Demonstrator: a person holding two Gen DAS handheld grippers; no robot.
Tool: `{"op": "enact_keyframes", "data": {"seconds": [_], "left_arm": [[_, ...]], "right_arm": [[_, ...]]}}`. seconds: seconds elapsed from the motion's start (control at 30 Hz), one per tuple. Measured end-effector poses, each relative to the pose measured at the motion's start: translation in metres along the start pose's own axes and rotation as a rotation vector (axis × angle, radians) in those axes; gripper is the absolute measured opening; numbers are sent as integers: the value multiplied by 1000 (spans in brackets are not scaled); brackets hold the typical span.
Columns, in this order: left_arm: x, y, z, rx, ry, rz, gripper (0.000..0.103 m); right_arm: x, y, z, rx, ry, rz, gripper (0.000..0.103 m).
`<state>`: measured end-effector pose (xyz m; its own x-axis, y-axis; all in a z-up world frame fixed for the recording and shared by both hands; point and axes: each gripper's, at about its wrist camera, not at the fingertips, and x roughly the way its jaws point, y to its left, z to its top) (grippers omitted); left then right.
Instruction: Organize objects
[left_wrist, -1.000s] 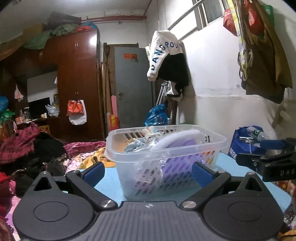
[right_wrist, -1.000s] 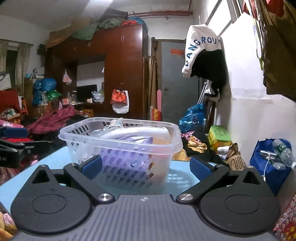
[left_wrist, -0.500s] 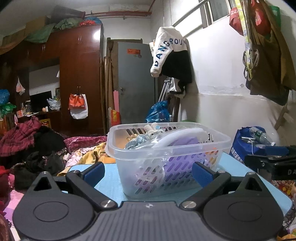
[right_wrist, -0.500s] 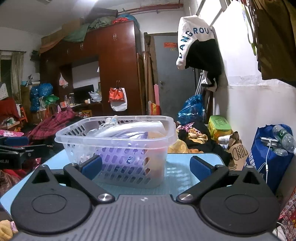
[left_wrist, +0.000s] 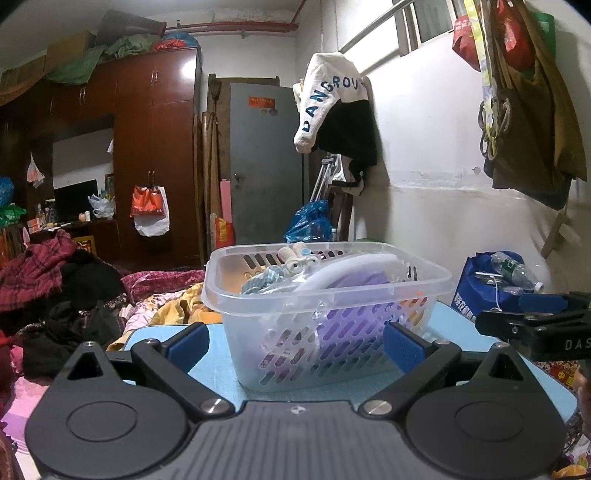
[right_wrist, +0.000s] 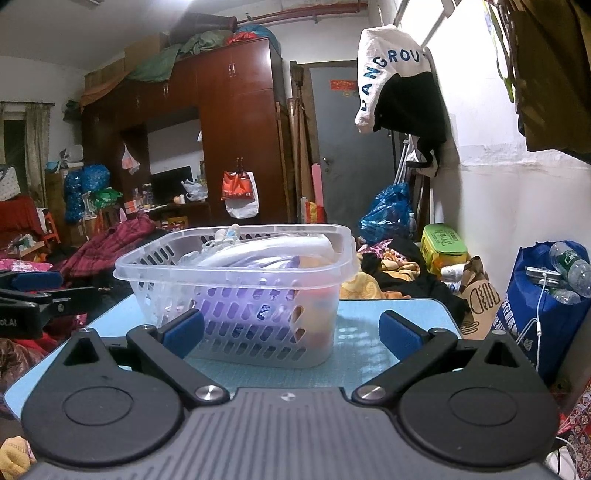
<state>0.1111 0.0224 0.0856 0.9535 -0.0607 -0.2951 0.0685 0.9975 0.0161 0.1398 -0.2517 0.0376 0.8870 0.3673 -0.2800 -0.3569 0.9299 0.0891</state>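
A clear plastic basket (left_wrist: 328, 291) stands on a light blue table (left_wrist: 207, 365). It holds a purple and white object (left_wrist: 354, 277), a blue-grey cloth and small bottles. My left gripper (left_wrist: 295, 345) is open and empty, just in front of the basket. My right gripper (right_wrist: 291, 334) is open and empty, in front of the same basket (right_wrist: 240, 291) from the right side. Each gripper shows in the other's view, the right one (left_wrist: 535, 325) at the right edge and the left one (right_wrist: 33, 299) at the left edge.
Piles of clothes (left_wrist: 55, 284) lie left of the table. A blue bag with plastic bottles (right_wrist: 546, 295) stands at the right by the white wall. A dark wardrobe (left_wrist: 155, 155) and a grey door (left_wrist: 266, 166) are at the back.
Both grippers have pulled back a little and tilted slightly down, so the basket sits lower and farther in both views. Both stay open.
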Motion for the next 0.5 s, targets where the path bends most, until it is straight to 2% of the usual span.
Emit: {"op": "enact_keyframes", "data": {"seconds": [0.5], "left_arm": [[1, -1, -1, -7, 1, 6, 101]], "right_arm": [[0, 4, 0, -12, -3, 13, 103]]}}
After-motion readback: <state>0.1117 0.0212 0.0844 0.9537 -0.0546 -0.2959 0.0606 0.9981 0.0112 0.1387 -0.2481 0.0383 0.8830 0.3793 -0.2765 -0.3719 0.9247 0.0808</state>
